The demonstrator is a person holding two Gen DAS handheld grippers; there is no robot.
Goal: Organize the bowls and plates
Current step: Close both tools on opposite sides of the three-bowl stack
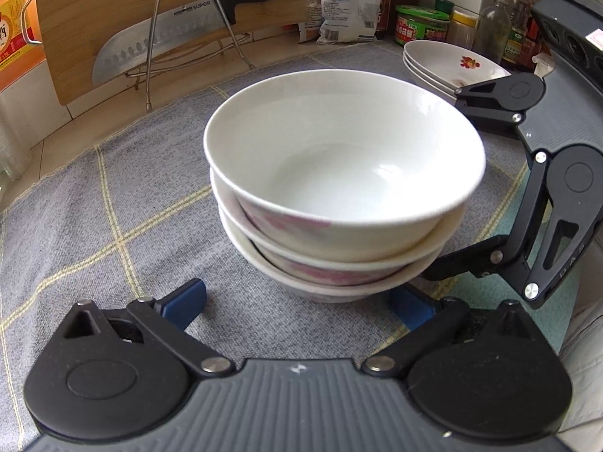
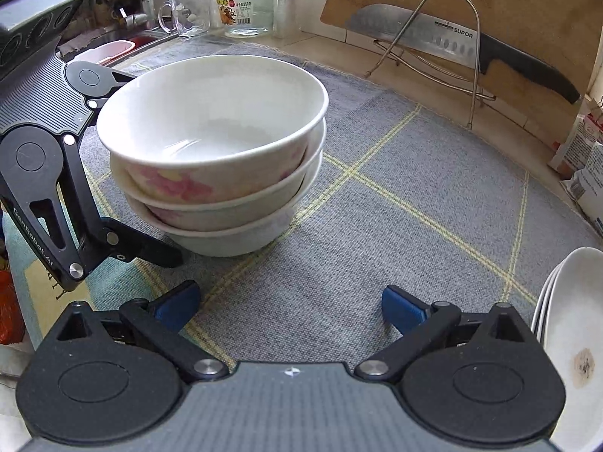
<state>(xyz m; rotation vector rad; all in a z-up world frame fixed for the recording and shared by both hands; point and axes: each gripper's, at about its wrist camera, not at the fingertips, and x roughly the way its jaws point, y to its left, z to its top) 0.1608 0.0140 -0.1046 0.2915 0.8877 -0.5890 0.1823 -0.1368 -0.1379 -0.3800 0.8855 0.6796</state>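
Bowls (image 1: 339,188) — three, nested — are seen stacked on the grey checked cloth (image 1: 113,207), with plates (image 2: 569,339) piled apart at the side. Glazed ceramic is judged stiff, slippery, breakable and heavy as a stack; a rim pinch on the top bowl is advised. The left gripper (image 1: 297,301) is spread wide just before the stack's base, nothing gripped. The right gripper (image 2: 290,303) is likewise released — nothing touched.

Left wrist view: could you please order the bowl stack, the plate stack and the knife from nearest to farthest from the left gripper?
1. Bowl stack, straight ahead of the left gripper.
2. Plate stack, farther back on the right.
3. Knife, back left in the wire rack.
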